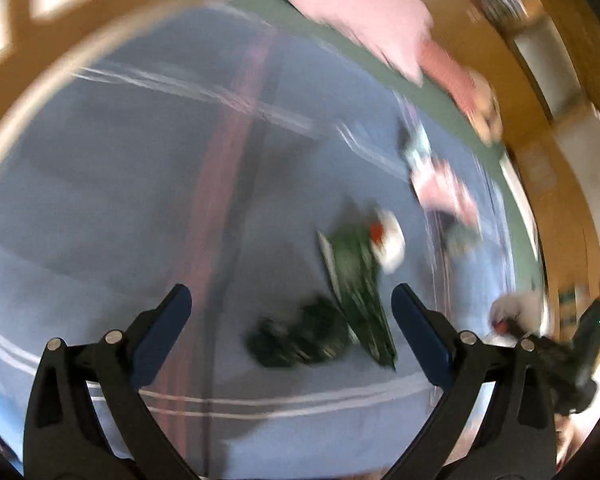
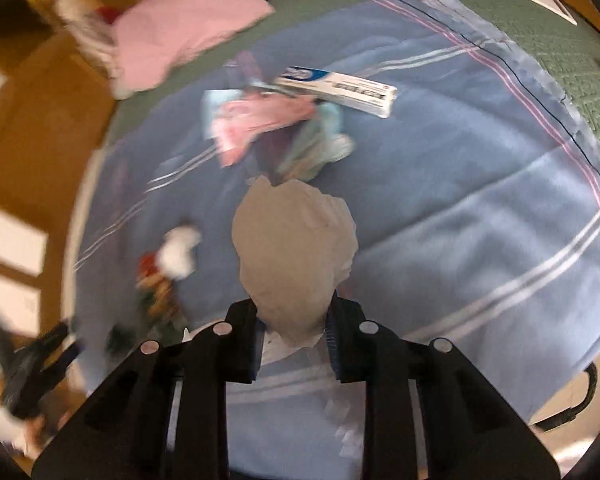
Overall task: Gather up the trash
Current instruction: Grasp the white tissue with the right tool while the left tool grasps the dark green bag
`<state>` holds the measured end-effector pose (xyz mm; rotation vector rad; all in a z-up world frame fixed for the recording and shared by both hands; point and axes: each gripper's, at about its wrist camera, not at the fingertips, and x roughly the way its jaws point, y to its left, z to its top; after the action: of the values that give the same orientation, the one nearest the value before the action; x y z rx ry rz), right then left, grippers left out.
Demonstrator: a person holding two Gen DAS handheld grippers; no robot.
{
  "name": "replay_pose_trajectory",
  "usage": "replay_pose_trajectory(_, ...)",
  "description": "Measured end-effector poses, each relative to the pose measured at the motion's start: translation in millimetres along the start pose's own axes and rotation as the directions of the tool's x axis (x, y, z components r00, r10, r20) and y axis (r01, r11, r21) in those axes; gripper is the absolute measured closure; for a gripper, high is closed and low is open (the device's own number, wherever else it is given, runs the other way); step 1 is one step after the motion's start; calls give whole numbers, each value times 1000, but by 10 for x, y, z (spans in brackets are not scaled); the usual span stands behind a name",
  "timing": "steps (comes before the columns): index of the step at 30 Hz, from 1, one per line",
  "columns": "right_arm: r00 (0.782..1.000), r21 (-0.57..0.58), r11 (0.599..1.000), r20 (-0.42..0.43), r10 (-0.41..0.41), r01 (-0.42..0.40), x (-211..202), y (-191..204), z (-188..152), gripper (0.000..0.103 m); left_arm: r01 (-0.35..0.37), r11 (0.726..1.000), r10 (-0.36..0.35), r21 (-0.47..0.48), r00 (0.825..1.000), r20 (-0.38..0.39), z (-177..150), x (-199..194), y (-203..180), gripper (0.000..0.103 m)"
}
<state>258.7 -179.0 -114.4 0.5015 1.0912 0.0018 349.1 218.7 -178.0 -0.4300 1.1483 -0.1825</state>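
My left gripper (image 1: 291, 300) is open and empty above a blue blanket (image 1: 140, 200). Just ahead of it lie a green wrapper (image 1: 356, 280), a dark crumpled wrapper (image 1: 300, 336) and a white scrap with a red spot (image 1: 388, 240). My right gripper (image 2: 292, 312) is shut on a crumpled grey-white tissue (image 2: 296, 248) and holds it above the blanket (image 2: 460, 200). Beyond it lie pink and teal wrappers (image 2: 268, 124) and a white toothpaste box (image 2: 340, 88). The green wrapper (image 2: 160, 292) and white scrap (image 2: 180, 252) show at the left. Both views are blurred.
A pink pillow (image 2: 180, 36) lies on the green bed sheet (image 2: 560, 64) at the back. Wooden floor (image 2: 40, 140) lies left of the bed. The left gripper shows at the right wrist view's lower left (image 2: 36, 364); the right gripper shows at the left wrist view's lower right (image 1: 556, 344).
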Motion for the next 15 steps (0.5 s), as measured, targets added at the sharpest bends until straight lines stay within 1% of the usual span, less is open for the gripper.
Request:
replay_pose_trajectory(1, 1000, 1, 1000, 11, 19, -19, -44, 36, -74, 76, 22, 999, -21, 26, 999, -49, -52, 133, -74, 4)
replay_pose_trajectory(2, 998, 10, 998, 37, 53, -54, -154, 37, -187, 76, 29, 999, -26, 39, 997, -74, -91, 217, -117, 4)
replay_pose_trajectory(3, 994, 31, 996, 77, 83, -85, -267, 19, -293, 76, 17, 998, -12, 54, 996, -91, -136, 303, -163, 4)
replay_pose_trajectory(5, 984, 58, 992, 143, 104, -113, -332, 65, -467, 76, -46, 994, 53, 97, 995, -79, -215, 409, -235, 4)
replay_pose_trajectory(6, 981, 66, 991, 159, 106, -118, -342, 66, -551, 76, -63, 991, 72, 114, 995, -69, -242, 427, -247, 4)
replay_pose_trajectory(8, 982, 76, 991, 158, 101, -114, -333, 140, -712, 76, -90, 983, 98, 160, 994, -45, -293, 464, -283, 15)
replay_pose_trajectory(9, 986, 75, 992, 139, 94, -105, -298, 150, -785, 76, -109, 976, 119, 191, 992, -41, -326, 497, -304, 30)
replay_pose_trajectory(10, 987, 71, 992, 131, 92, -102, -289, 170, -801, 76, -116, 972, 127, 205, 991, -43, -345, 515, -303, 36)
replay_pose_trajectory(11, 989, 60, 994, 125, 84, -92, -277, 196, -818, 76, -115, 971, 126, 209, 991, -39, -358, 514, -291, 36)
replay_pose_trajectory(13, 989, 44, 997, 134, 60, -67, -305, 235, -858, 76, -120, 972, 124, 203, 992, -9, -385, 432, -288, 47)
replay_pose_trajectory(14, 988, 34, 998, 144, 53, -58, -323, 268, -858, 76, -131, 970, 133, 203, 991, 4, -390, 387, -277, 47)
replay_pose_trajectory(15, 987, 28, 998, 149, 51, -56, -324, 283, -860, 76, -155, 967, 151, 202, 988, 37, -401, 290, -267, 48)
